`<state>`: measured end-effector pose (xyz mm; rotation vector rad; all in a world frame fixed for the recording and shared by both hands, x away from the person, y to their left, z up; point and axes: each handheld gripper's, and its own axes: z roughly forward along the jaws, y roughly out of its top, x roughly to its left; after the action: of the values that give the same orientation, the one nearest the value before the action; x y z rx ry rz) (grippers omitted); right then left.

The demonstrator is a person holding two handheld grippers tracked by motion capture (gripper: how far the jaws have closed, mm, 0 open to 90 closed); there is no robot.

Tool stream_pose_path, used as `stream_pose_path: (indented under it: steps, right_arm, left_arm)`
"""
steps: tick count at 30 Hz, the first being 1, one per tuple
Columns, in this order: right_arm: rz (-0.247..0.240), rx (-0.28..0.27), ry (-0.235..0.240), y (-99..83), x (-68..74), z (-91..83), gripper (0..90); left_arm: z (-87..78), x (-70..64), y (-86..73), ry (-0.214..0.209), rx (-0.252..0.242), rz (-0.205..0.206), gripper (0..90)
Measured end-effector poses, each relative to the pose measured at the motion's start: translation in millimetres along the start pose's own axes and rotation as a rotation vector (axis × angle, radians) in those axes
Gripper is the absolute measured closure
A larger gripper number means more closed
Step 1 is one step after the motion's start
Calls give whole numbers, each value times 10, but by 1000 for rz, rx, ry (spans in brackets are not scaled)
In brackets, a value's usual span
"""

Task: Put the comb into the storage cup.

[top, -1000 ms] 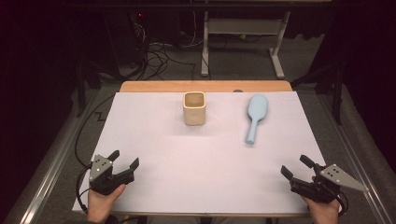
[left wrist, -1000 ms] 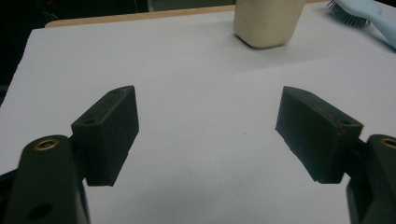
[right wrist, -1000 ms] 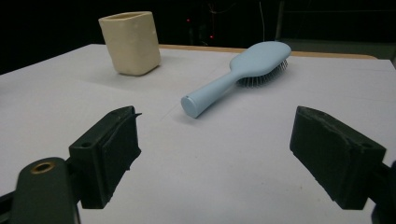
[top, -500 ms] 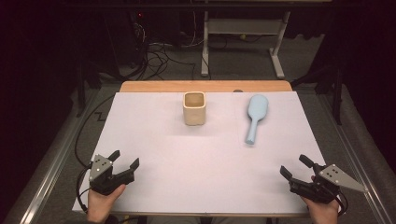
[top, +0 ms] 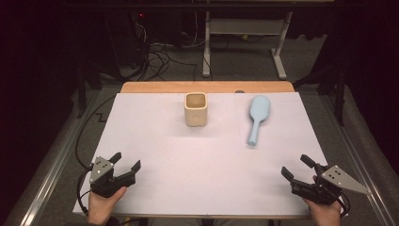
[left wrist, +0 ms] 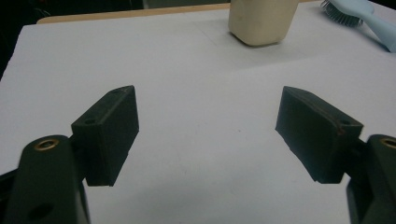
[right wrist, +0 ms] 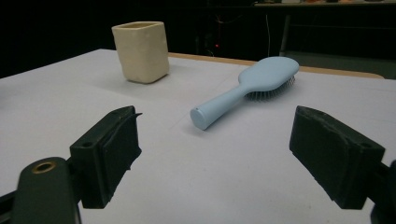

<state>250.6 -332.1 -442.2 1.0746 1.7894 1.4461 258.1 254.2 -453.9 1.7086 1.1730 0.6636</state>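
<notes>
A cream square cup [top: 195, 108] stands upright at the far middle of the white table [top: 197, 155]. To its right a light blue hairbrush [top: 257, 117] lies bristles down, its handle pointing toward me. My left gripper [top: 126, 161] rests at the near left corner, open and empty. At the near right corner my right gripper [top: 297, 167] is open too, with nothing between its jaws. In the left gripper view the cup [left wrist: 261, 21] and the brush [left wrist: 362, 16] sit far ahead. In the right gripper view the brush handle [right wrist: 219, 105] points at me, well ahead of the jaws, with the cup [right wrist: 141, 51] behind on the left.
A wooden strip [top: 207, 87] runs along the table's far edge. Metal rails [top: 44, 174] flank both sides. Beyond the table, cables [top: 160, 52] and a white stand [top: 244, 42] sit on the dark floor.
</notes>
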Motion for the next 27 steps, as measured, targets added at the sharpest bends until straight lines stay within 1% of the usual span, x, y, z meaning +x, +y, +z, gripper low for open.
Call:
stream_pose_path:
  steps: [3,27]
  right_arm:
    - [-14,0,9,16,26,6,168]
    - [-20,-12,41,131,106,71,168]
  left_arm:
    - [-5,3,-2,-1,0,0,222]
    - [-5,3,-5,-7,-1,-5,222]
